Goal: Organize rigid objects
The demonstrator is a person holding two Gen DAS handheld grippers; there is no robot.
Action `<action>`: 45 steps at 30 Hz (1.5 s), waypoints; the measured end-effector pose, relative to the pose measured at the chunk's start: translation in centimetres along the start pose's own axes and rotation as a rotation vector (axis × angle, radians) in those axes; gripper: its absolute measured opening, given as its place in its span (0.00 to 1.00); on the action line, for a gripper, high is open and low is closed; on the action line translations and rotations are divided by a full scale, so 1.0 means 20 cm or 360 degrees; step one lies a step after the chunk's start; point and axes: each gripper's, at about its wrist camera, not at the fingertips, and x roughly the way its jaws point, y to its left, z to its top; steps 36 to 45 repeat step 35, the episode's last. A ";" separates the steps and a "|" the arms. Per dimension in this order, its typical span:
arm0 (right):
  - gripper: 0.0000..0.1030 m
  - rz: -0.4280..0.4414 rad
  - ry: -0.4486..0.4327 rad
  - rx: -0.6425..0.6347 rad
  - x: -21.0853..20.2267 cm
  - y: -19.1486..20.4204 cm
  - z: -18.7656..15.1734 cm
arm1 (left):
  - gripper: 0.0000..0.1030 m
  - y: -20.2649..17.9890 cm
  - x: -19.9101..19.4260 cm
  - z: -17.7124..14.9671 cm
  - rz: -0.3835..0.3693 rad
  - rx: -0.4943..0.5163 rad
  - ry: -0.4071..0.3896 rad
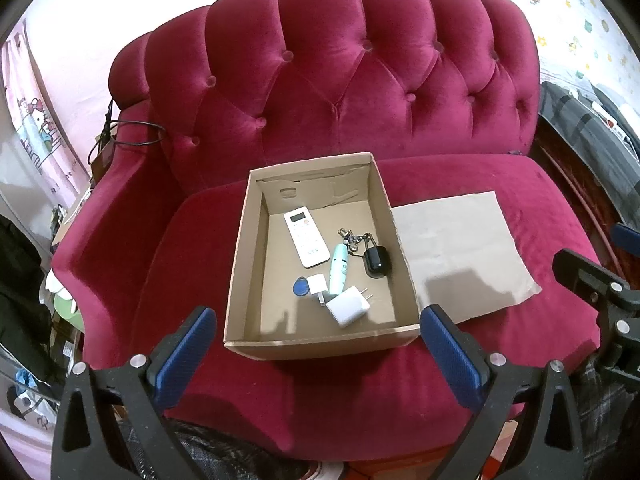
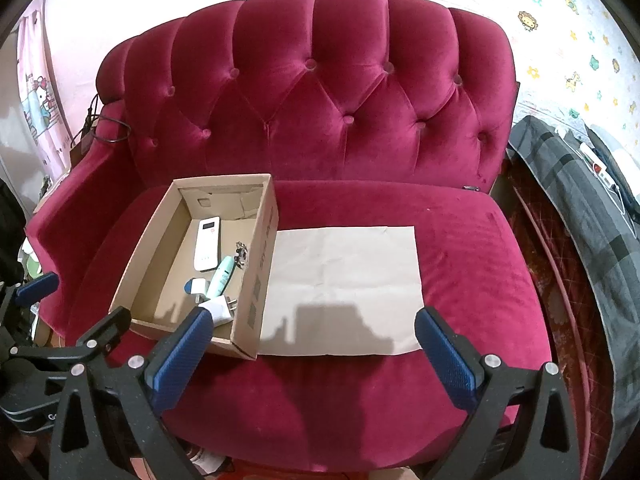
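Meanwhile, both hand-held grippers hover open-jawed before the cardboard box [image 1: 256, 272] on the sofa [image 1: 340, 80].

An open cardboard box [image 1: 320, 344] sits on a red velvet sofa [image 1: 340, 80]. Inside the box lie a white remote control [image 1: 306, 239], a mint tube [image 1: 338, 269], a black key fob [image 1: 376, 261], a blue tag [image 1: 299, 286] and a white charger [image 1: 347, 306]. A cardboard sheet [image 1: 460, 256] lies just right of the box. The left gripper [image 1: 318, 350] hovers before the box, jaws wide apart and empty.
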 end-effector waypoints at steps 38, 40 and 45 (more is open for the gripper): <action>1.00 0.0011 -0.0013 0.0000 0.03 -0.01 0.03 | 1.00 -0.04 0.02 0.04 -0.0021 0.0009 0.0023; 1.00 0.0011 -0.0013 0.0000 0.03 -0.01 0.03 | 1.00 -0.04 0.02 0.04 -0.0021 0.0009 0.0023; 1.00 0.0011 -0.0013 0.0000 0.03 -0.01 0.03 | 1.00 -0.04 0.02 0.04 -0.0021 0.0009 0.0023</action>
